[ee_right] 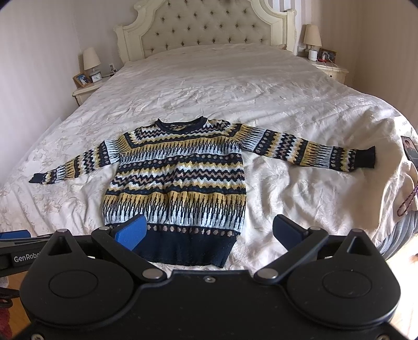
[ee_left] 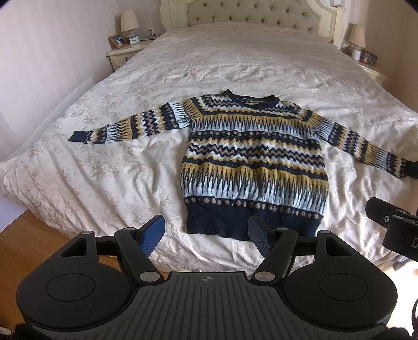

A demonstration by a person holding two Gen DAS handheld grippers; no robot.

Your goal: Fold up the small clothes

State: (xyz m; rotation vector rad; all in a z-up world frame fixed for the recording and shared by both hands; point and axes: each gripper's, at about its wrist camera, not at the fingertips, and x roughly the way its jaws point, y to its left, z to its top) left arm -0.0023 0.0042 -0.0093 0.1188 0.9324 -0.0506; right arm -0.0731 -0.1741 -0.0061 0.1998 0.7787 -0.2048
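A knitted sweater (ee_left: 254, 159) (ee_right: 177, 180) in navy, yellow, white and tan bands lies flat on the bed, face up, with both sleeves spread sideways and its navy hem toward me. My left gripper (ee_left: 206, 235) hovers open above the hem's left corner, nothing between its blue pads. My right gripper (ee_right: 209, 231) also stands open, over the hem's right part, with nothing held. The right gripper's body (ee_left: 392, 227) shows at the left wrist view's right edge. The left gripper's arm (ee_right: 15, 251) shows at the right wrist view's left edge.
The bed (ee_left: 235, 65) has a wrinkled cream cover and a tufted headboard (ee_right: 206, 26). Nightstands with lamps (ee_left: 129, 22) (ee_right: 312, 36) flank it. Wood floor (ee_left: 23, 240) shows at the bed's near corner. A photo card and cord (ee_right: 408, 154) lie at the bed's right edge.
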